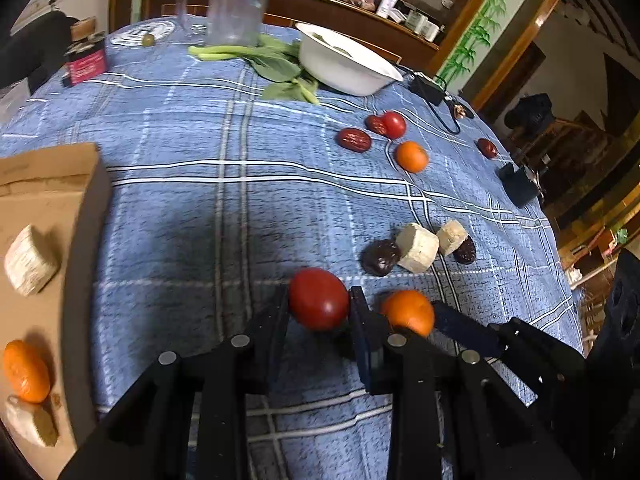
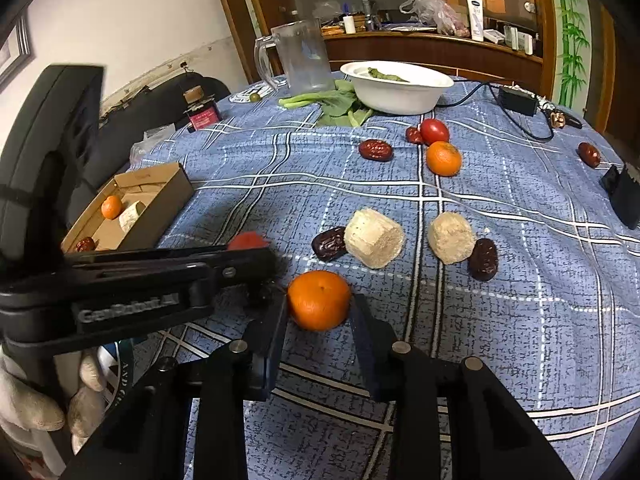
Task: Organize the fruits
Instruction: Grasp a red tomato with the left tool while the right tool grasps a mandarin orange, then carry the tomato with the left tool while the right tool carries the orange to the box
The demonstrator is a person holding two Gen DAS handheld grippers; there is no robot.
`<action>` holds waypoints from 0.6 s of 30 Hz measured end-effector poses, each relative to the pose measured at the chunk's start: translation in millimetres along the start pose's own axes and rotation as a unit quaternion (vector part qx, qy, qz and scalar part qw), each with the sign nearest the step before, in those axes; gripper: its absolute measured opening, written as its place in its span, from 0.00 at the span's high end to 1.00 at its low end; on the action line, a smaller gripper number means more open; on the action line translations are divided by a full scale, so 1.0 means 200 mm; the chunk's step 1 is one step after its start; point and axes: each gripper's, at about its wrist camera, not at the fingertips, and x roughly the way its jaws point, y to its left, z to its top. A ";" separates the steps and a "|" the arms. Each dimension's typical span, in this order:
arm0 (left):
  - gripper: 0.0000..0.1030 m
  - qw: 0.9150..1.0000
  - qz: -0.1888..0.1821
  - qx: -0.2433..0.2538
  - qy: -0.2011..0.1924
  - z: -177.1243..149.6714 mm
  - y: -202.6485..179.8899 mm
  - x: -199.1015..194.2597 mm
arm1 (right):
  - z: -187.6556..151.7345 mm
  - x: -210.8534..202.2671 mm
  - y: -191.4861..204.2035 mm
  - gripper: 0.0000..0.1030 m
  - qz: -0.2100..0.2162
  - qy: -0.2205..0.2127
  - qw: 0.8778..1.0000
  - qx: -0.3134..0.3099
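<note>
Red tomato [image 1: 319, 299] between left gripper [image 1: 319, 312] jaws, seemingly clamped; contact unclear. Right gripper [image 2: 319, 314] jaws apart, flanking orange [image 2: 319, 300]. Risk: adjacent grippers collide, fruit rolls.

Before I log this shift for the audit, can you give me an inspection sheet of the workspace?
Surface: blue plaid tablecloth.
Job's things: tomato between left gripper fingers; orange between right gripper fingers; dates, more fruit loose; box holds an orange.
Clutter: bowl, greens, mug.
Grippers: both around fruit; contact unclear.
Cables: black cord by adapter.
Surroundings: wooden cabinet.
</note>
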 end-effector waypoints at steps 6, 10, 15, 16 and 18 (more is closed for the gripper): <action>0.73 0.999 0.015 -0.016 -0.024 -0.07 0.06 -0.16 | 0.00 -0.03 -0.02 0.67 0.000 -0.012 1.000 0.013; 0.72 0.998 0.033 -0.015 -0.055 -0.14 0.10 -0.31 | 0.00 -0.05 -0.03 0.67 0.001 -0.021 1.000 0.021; 0.72 0.994 0.065 -0.017 -0.092 -0.25 0.18 -0.51 | 0.00 -0.07 -0.01 0.67 0.006 -0.030 0.999 0.026; 0.72 0.993 0.069 -0.020 -0.096 -0.27 0.21 -0.54 | 0.01 -0.08 0.00 0.67 0.010 -0.033 0.999 0.025; 0.72 0.991 0.082 -0.029 -0.104 -0.31 0.27 -0.61 | 0.01 -0.09 0.02 0.67 0.015 -0.034 0.999 0.025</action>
